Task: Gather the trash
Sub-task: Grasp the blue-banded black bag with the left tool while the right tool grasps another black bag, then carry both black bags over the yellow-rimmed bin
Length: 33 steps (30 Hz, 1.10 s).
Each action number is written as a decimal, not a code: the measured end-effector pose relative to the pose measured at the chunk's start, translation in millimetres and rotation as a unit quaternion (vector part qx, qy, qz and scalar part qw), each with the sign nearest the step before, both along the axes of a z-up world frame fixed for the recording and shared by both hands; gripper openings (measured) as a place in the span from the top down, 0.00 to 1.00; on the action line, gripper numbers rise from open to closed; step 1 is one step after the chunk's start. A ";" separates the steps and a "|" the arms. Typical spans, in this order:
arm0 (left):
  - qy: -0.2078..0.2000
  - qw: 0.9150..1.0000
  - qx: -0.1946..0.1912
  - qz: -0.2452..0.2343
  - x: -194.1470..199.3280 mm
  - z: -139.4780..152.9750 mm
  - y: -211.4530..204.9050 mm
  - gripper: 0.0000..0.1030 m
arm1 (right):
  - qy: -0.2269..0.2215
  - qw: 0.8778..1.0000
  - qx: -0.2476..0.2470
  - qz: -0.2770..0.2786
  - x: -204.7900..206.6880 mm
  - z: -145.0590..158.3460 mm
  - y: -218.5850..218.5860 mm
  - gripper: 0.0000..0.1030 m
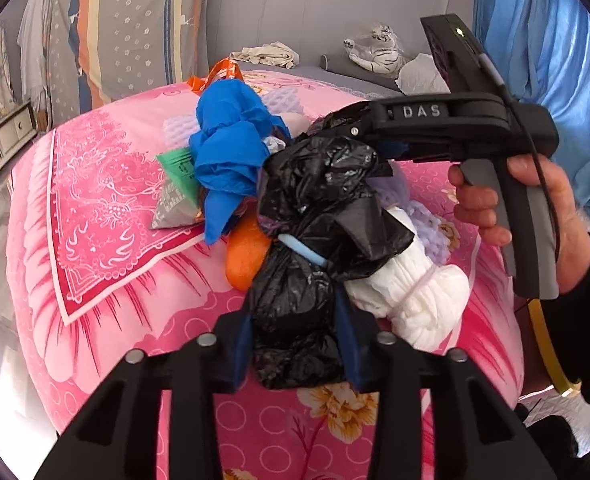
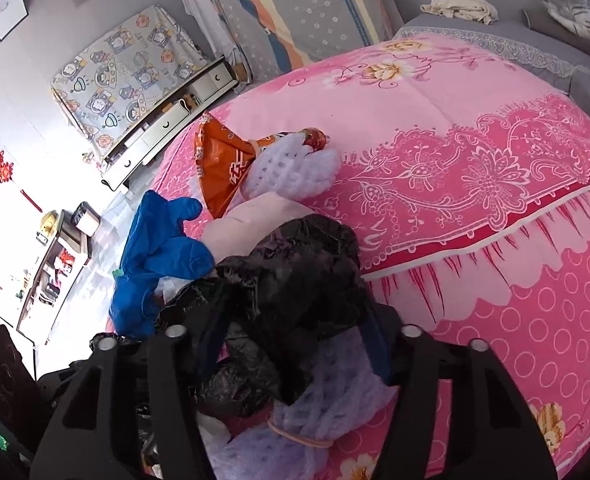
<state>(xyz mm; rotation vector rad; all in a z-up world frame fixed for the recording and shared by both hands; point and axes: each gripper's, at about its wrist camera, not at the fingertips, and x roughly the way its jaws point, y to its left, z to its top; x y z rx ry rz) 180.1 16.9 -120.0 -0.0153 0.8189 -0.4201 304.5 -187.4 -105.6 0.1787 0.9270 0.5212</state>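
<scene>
Nearest the left wrist camera, the left gripper (image 1: 295, 344) is pinched on the lower end of the black plastic bag (image 1: 307, 248), its blue-padded fingers (image 1: 243, 348) pressing the crumpled film from both sides; the right gripper (image 1: 359, 136) meets the same bag at its upper end, and in the right wrist view (image 2: 295, 344) black film lies bunched between its fingers, so it is judged clamped on the bag, though the contact itself is partly hidden; the bag thus hangs between the two tools above the pink bedspread (image 1: 107, 184), apparently being held for opening or filling; a pale blue band (image 1: 301, 252) circles its middle; just beside it lies a white bundle tied with string (image 1: 411, 292), with an orange item (image 1: 247, 256) touching the bag's left flank; beyond these sit a blue glove or plastic sheet (image 1: 231, 148), a green and grey packet (image 1: 177, 188), lilac foam netting (image 2: 287, 168) and an orange snack wrapper (image 2: 223, 168), all loose on the bedspread; whether anything is already inside the bag cannot be told; collection is judged at an early stage, with every visible piece yet to be bagged; far back, a striped toy tiger (image 1: 379, 52) rests by the wall.
</scene>
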 end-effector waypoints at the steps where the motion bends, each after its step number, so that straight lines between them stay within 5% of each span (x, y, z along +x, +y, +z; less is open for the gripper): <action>1: 0.001 1.000 -0.007 0.002 -0.5 0.1 2.5 0.70 | -0.001 1.000 0.002 0.000 -1.0 0.7 -0.4 0.61; 2: 0.001 1.000 -0.011 0.003 -0.7 0.0 4.8 0.73 | 0.001 1.000 0.008 0.000 -1.8 1.4 -1.4 0.69; 8: -0.015 0.999 -0.029 0.018 -8.1 5.7 18.1 0.75 | -0.010 1.000 0.020 -0.015 -11.8 11.6 -6.9 0.80; 21: -0.062 0.995 -0.061 0.044 -31.1 38.2 41.0 0.75 | -0.054 0.992 0.097 -0.060 -46.9 64.1 -40.4 0.81; 33: -0.113 0.991 -0.069 0.020 -53.3 74.4 20.5 0.75 | -0.102 0.974 0.182 -0.085 -148.6 131.4 -97.9 0.81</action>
